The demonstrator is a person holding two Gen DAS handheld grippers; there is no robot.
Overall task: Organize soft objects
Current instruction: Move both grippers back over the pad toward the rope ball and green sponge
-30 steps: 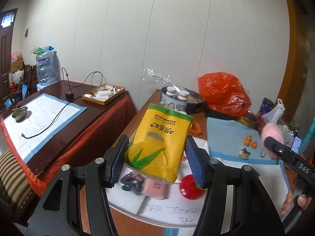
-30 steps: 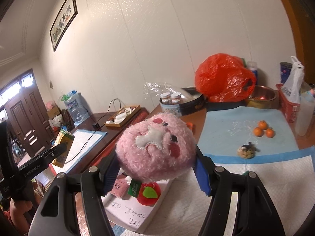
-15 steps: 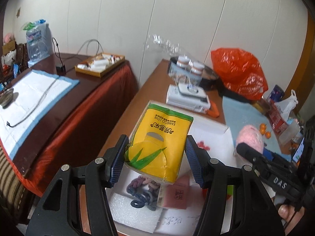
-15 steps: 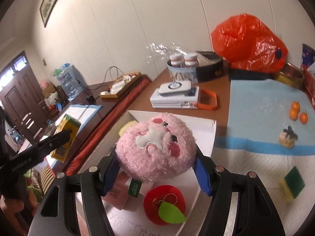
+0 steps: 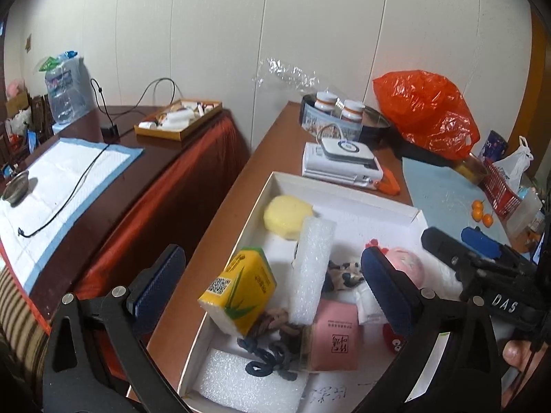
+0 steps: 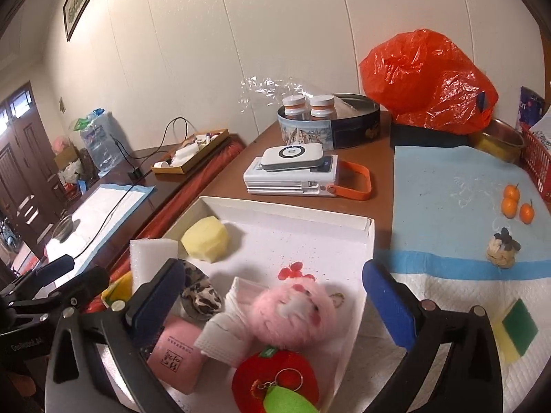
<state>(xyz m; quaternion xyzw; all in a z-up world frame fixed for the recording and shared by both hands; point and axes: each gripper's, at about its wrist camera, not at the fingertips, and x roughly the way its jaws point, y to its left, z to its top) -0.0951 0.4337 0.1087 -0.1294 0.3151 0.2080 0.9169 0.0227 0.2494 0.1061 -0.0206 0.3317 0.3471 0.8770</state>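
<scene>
Left gripper is seen spread wide, nothing held; yellow tissue pack lies between its fingers in white box. Right gripper likewise spread; pink plush rests below, between its fingers.

We have let go of both loads: the left hand-held gripper, clamped a second ago on the yellow tissue pack, now gapes wide, the pack lying tilted in the white box. The right hand-held gripper has likewise spread, the pink plush toy dropped among the box's contents.
</scene>
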